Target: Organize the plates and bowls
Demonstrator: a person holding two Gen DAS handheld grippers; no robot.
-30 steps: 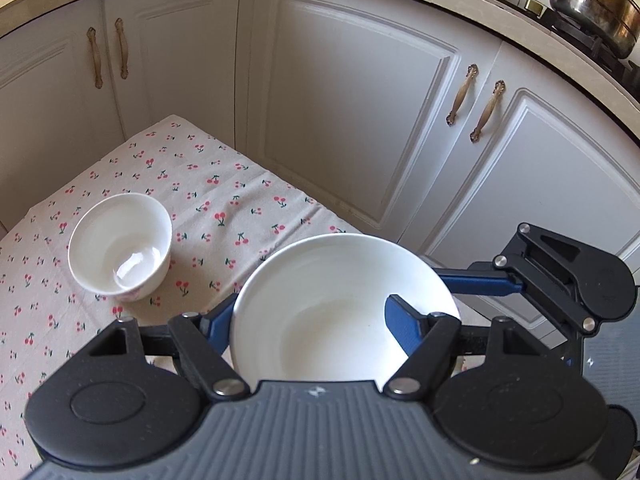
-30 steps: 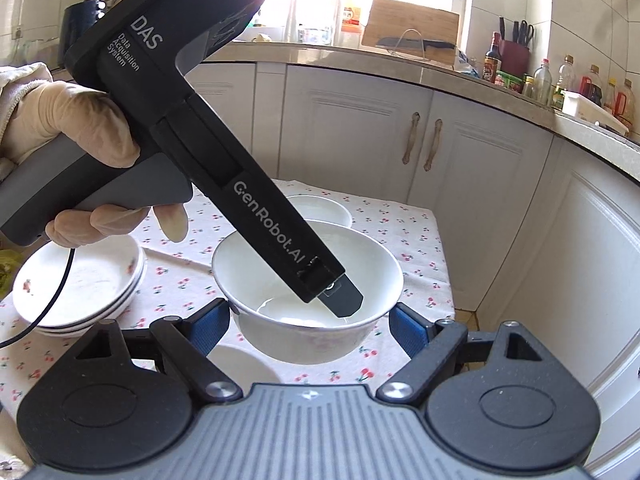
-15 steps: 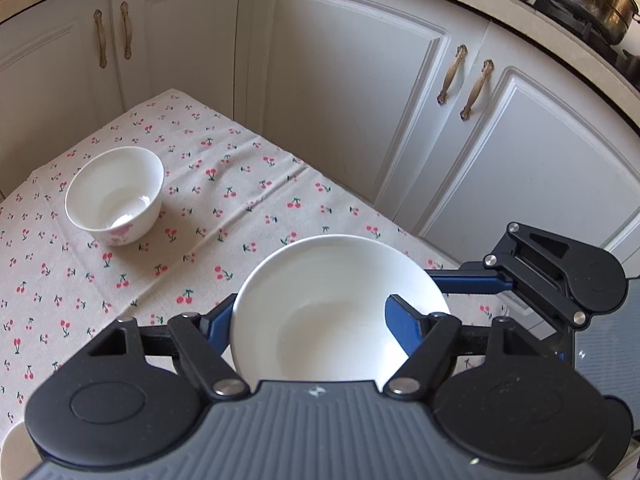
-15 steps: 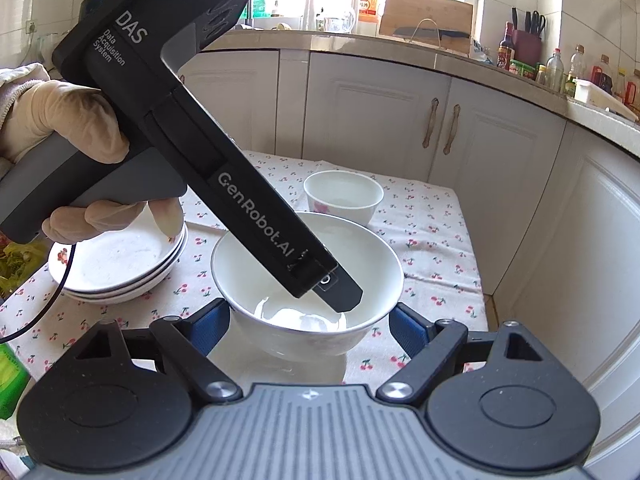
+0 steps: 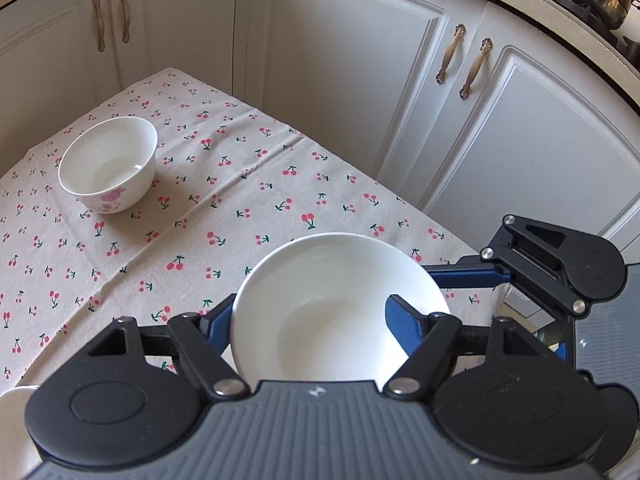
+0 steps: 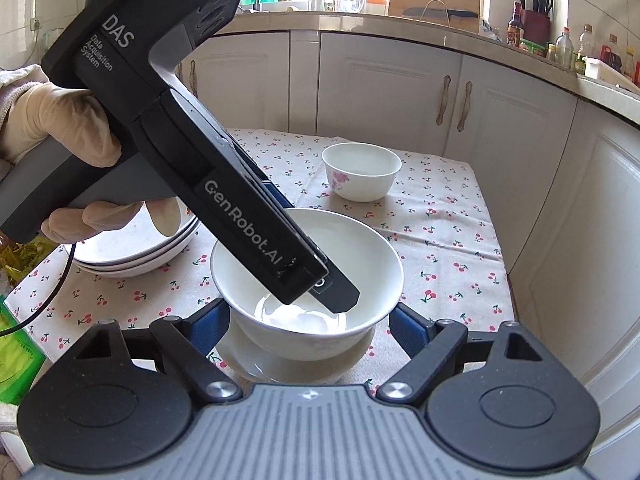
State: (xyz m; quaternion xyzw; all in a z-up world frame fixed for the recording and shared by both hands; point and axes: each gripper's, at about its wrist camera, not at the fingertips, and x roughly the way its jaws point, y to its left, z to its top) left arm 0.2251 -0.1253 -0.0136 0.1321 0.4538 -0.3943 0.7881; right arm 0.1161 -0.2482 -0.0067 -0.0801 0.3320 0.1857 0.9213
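My left gripper (image 5: 310, 322) is shut on the rim of a large white bowl (image 5: 340, 308), one finger inside it and one outside, and holds it above the table. In the right wrist view the same large bowl (image 6: 306, 280) hangs just above a white plate (image 6: 296, 360), with the left gripper reaching into it. My right gripper (image 6: 310, 326) is open, its fingers on either side of the bowl and plate without touching. A small white bowl with a pink flower (image 5: 108, 164) stands farther back on the table; it also shows in the right wrist view (image 6: 361, 170).
A stack of white plates (image 6: 136, 248) sits at the left, behind the gloved hand. The table has a cherry-print cloth (image 5: 224, 208), and its right edge drops off toward white cabinets (image 5: 340, 60). A green packet (image 6: 12, 344) lies at the far left.
The left gripper has lifted and carried the large bowl back toward the near side. The small bowl now looks farther away. A white plate has come into sight under the large bowl.
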